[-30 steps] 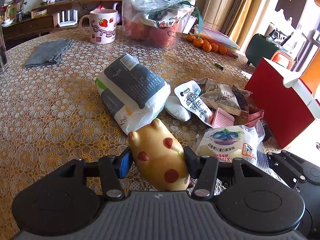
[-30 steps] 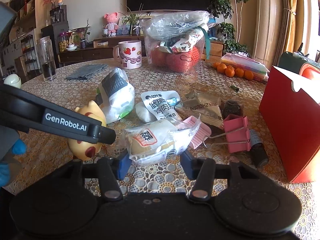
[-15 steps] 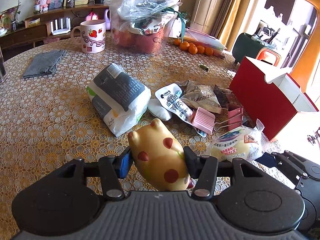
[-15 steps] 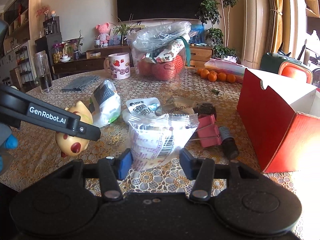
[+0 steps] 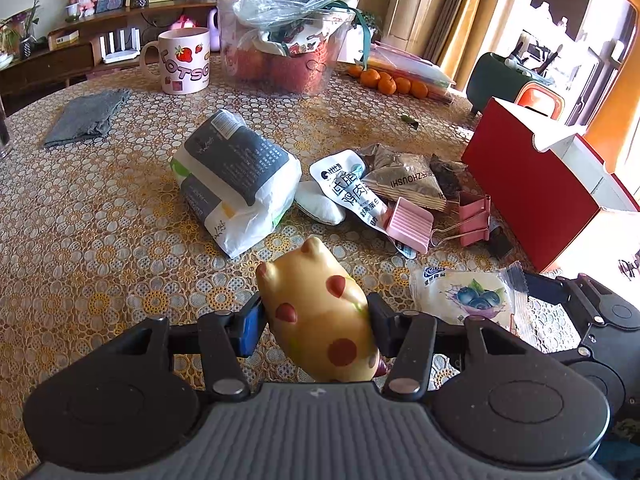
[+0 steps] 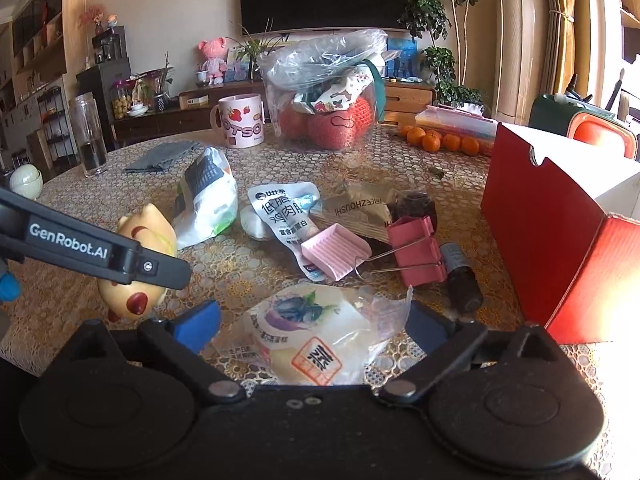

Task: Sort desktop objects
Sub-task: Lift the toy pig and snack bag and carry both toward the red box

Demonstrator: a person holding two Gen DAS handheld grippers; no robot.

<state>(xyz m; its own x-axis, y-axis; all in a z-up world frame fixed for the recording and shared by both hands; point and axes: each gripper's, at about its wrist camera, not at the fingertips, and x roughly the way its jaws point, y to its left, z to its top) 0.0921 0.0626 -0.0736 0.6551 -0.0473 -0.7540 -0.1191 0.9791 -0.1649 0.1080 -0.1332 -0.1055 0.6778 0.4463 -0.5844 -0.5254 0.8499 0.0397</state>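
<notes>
The left gripper (image 5: 316,316) is clamped on a yellow pig figurine (image 5: 320,312) with red spots, its pads pressing the figurine's flanks so that the long axis runs straight ahead along the fingers, snout end pointing away toward the clutter in the middle of the tabletop (image 5: 80,216). From the right wrist view the figurine (image 6: 140,264) appears lifted or barely touching near the front left edge; whether it clears the cloth I cannot tell. The right gripper (image 6: 316,328) stands wide, its fingers spread to either side of a blueberry cake packet (image 6: 316,336) that lies flat on the lace cloth near the front edge, touching neither pad as far as the view shows. The packet (image 5: 464,296) lies directly between and just ahead of the right fingers, so the right hand is plainly the nearer one to it, while the left is already occupied. To the right, near the tabletop's right edge, stands an open red box (image 6: 560,224), well apart from the figurine but near the packet, and a likely destination, though that is only a guess. Between lie two pink binder clips (image 6: 412,248), a white chicken pouch (image 6: 280,212), a brown snack bag (image 5: 404,176) and a small dark bottle (image 6: 460,280). Any carry of the figurine toward the box would cross over the right gripper and this litter, so the packet's position under the right fingers matters most.
</notes>
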